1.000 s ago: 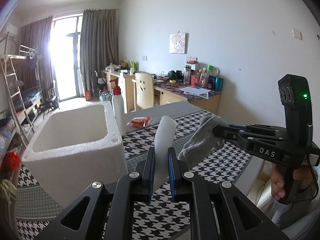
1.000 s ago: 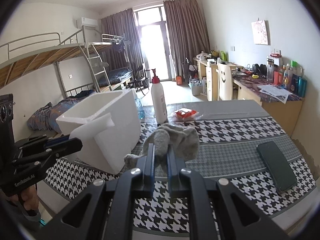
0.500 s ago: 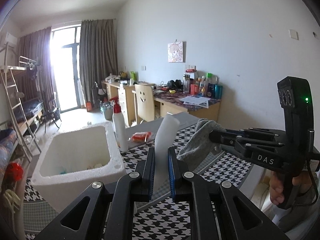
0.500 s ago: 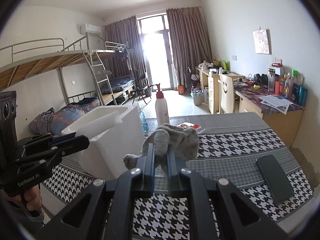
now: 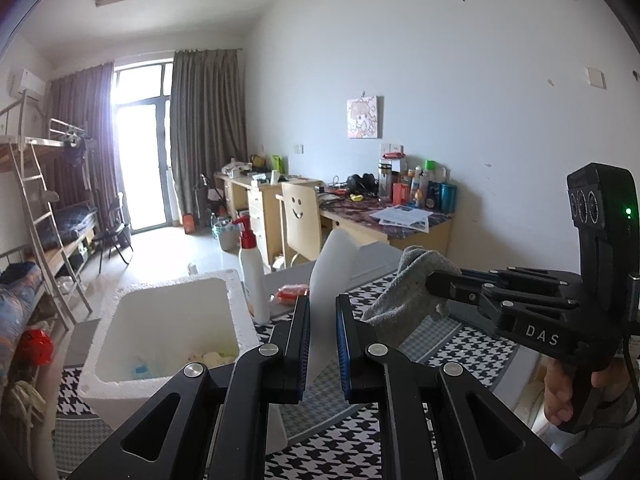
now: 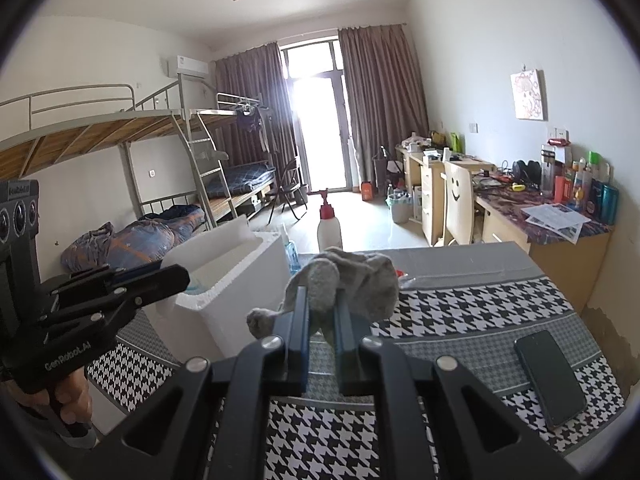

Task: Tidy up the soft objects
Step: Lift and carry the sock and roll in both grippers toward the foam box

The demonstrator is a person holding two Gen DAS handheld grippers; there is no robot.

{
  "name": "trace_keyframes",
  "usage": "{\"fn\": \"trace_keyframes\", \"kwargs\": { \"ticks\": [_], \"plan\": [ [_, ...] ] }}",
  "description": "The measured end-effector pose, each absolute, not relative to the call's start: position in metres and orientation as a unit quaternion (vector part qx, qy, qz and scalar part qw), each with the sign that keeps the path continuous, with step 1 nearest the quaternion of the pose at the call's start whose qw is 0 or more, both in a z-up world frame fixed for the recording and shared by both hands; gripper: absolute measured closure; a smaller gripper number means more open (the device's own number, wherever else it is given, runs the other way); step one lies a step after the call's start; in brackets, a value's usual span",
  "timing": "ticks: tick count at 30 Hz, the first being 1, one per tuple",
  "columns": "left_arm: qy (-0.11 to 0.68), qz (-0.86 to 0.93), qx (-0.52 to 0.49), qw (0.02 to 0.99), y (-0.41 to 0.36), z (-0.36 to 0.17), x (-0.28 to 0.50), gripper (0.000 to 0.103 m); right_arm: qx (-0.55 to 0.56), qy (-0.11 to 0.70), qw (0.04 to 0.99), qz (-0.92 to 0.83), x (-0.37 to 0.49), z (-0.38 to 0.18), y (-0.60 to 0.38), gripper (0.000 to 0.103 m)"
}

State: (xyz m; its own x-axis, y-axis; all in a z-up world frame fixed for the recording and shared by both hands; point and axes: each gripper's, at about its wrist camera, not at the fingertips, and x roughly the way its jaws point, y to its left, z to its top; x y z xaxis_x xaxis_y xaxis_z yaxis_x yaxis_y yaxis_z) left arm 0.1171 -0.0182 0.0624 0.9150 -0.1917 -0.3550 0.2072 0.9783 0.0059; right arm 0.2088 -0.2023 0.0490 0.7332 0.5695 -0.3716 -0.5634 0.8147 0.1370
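My left gripper (image 5: 322,308) is shut on a white foam sheet (image 5: 332,268), held upright above the table, just right of the open white foam box (image 5: 120,312). Small soft items lie at the bottom of that box. From the right wrist, the left gripper (image 6: 182,274) shows at the left, holding the foam sheet (image 6: 208,240) over the foam box (image 6: 228,304). My right gripper (image 6: 322,306) is shut on a crumpled grey cloth (image 6: 352,284), lifted off the table. In the left wrist view the right gripper (image 5: 430,280) holds the grey cloth (image 5: 404,292) at mid-right.
A houndstooth tablecloth (image 6: 460,320) covers the table. A white pump bottle with a red top (image 5: 252,276) and a red packet (image 5: 292,291) sit behind the box. A dark phone (image 6: 550,376) lies near the table's right edge. Desks, a chair and bunk beds stand beyond.
Both grippers have risen with their loads: the box now sits lower in both views and its inside shows. The grips on foam sheet and cloth are unchanged.
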Motion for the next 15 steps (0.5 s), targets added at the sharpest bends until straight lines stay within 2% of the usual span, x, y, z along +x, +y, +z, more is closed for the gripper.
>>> {"fn": "trace_keyframes", "kwargs": {
  "ticks": [15],
  "plan": [
    [0.165, -0.067, 0.011, 0.984, -0.001, 0.073, 0.127, 0.090, 0.002, 0.193, 0.930, 0.314, 0.217, 0.062, -0.189, 0.090]
  ]
}}
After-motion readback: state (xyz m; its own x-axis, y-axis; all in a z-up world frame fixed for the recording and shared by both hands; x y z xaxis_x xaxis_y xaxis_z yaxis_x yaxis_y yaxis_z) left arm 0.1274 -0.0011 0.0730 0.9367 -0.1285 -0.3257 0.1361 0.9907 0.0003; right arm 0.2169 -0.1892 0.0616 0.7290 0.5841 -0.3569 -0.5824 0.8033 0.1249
